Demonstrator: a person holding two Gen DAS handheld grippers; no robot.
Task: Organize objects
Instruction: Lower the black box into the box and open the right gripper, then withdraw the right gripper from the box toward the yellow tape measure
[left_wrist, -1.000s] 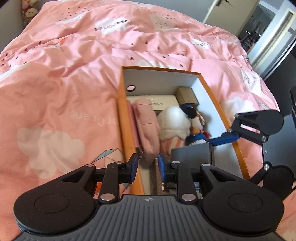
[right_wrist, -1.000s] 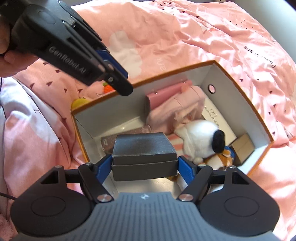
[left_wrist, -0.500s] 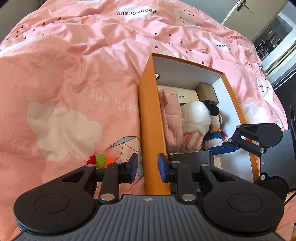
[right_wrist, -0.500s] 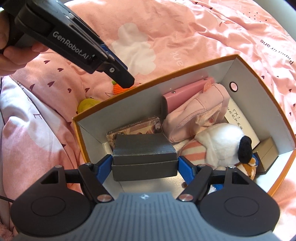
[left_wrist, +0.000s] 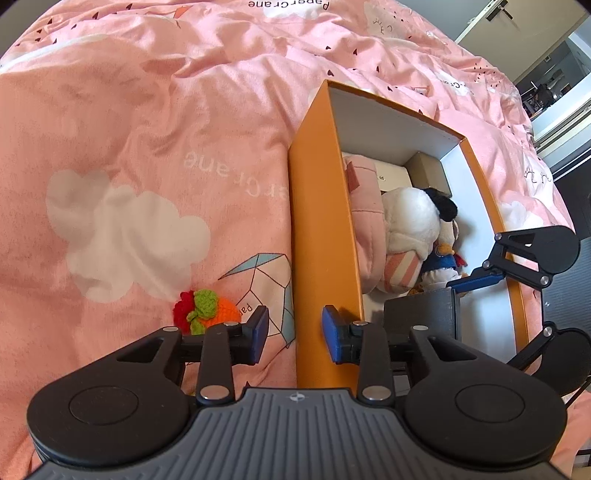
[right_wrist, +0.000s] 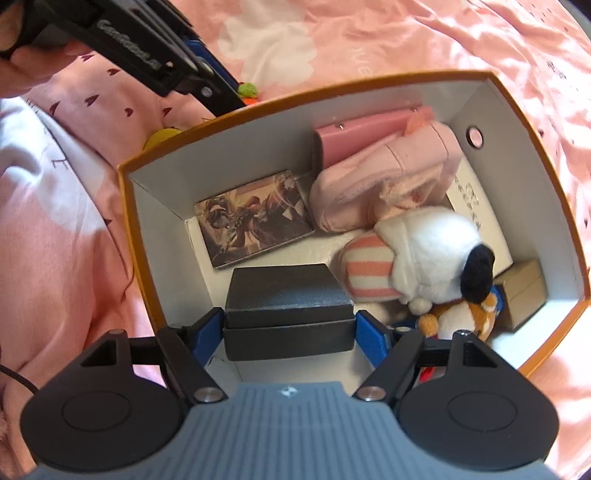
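Two grippers: both in view
Left gripper (left_wrist: 294, 339): jaws just been opening, nothing between, straddling orange box (left_wrist: 321, 236) wall
Right gripper (right_wrist: 290, 328): clamped on black case (right_wrist: 288, 308), low inside box, 6 o'clock end
Crochet toy (left_wrist: 207, 306): outside box at 9 o'clock, partly hidden by finger
Plush (right_wrist: 428, 258): lower body hidden

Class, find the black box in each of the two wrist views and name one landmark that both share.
Left wrist view: black box, lower right, inside the orange box.
Right wrist view: black box, bottom centre, between the right claw's pads.
Shared landmark: white plush dog.
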